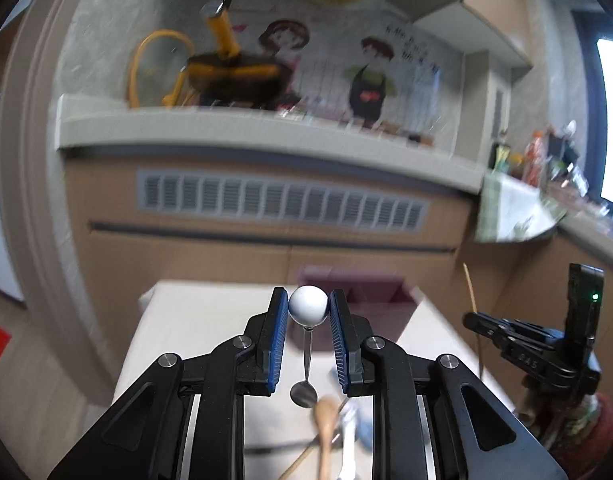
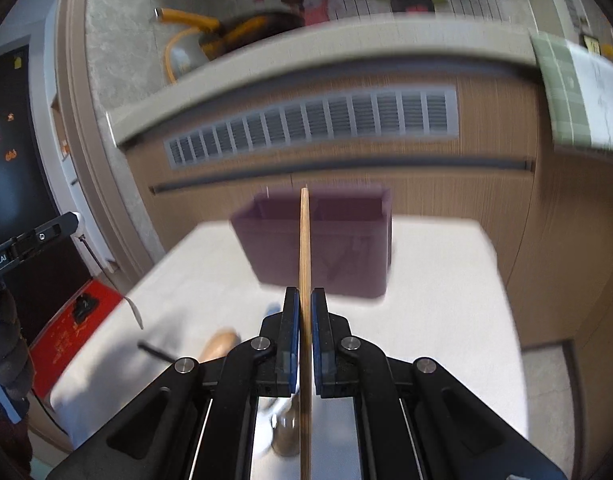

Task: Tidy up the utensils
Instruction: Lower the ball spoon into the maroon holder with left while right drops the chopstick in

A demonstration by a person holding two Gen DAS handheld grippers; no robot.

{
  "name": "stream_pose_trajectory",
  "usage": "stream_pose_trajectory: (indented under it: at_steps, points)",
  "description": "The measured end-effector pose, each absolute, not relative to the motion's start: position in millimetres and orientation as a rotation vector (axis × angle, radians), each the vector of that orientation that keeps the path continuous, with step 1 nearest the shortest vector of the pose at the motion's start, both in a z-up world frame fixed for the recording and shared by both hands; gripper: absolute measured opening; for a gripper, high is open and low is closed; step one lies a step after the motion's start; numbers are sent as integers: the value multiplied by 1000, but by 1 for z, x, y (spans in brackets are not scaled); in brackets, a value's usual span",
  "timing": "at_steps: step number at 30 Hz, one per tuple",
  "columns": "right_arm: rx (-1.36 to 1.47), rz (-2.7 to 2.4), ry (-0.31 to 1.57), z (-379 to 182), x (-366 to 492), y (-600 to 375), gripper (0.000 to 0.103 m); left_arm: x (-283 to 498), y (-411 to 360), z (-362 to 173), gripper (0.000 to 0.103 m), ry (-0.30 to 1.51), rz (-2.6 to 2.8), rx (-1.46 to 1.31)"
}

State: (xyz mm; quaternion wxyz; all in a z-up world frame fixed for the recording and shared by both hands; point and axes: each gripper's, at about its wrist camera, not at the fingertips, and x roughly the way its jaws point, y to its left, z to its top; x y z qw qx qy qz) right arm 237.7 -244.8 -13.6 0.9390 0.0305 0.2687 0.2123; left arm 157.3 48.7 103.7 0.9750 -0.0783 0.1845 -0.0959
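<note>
Left gripper (image 2: 46, 236) lettering: "Robot.AI" is read in white on the black arm, far left of the right gripper's fingers; the first letters may be cut off by the frame edge.

Right gripper (image 1: 526, 344) marking: faint embossed characters, perhaps "DAS", are seen on the black linkage, far right of the left gripper's fingers; this cannot be read with certainty.

Wall mural (image 1: 410, 52) writing: dark handwritten characters are seen beside the aproned cartoon figure, high above the fingers; they are too blurred to be read.

Red mat (image 2: 66, 332) print: pale marks are seen, left of the fingers; illegible.
</note>
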Motion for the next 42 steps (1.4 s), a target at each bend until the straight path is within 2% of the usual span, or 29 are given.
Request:
stream_pose_trajectory:
  at_steps: [6, 8, 11, 21, 27, 33, 35, 42]
  points:
    - [44, 401, 279, 89, 260, -247, 5, 194, 30, 181, 22, 283, -313, -202]
    - [54, 377, 171, 120, 275, -246, 5, 209, 21, 187, 22, 266, -304, -189]
    - [64, 365, 84, 136, 296, -240, 5, 240, 10, 185, 22, 288, -302, -165]
    - [41, 334, 176, 88, 383, -213, 5, 339, 14, 121, 22, 428, -354, -268]
    - [72, 299, 243, 52, 414, -209, 5, 361, 18, 88, 22, 465, -359, -291]
    - [85, 296, 325, 23, 419, -216, 6, 363, 15, 68, 26, 458, -424, -306]
    - [100, 296, 346, 19, 415, -222, 7, 357, 15, 68, 33, 458, -436, -305]
    - [91, 276, 403, 18, 353, -253, 9, 296, 26, 63, 33, 471, -319, -210]
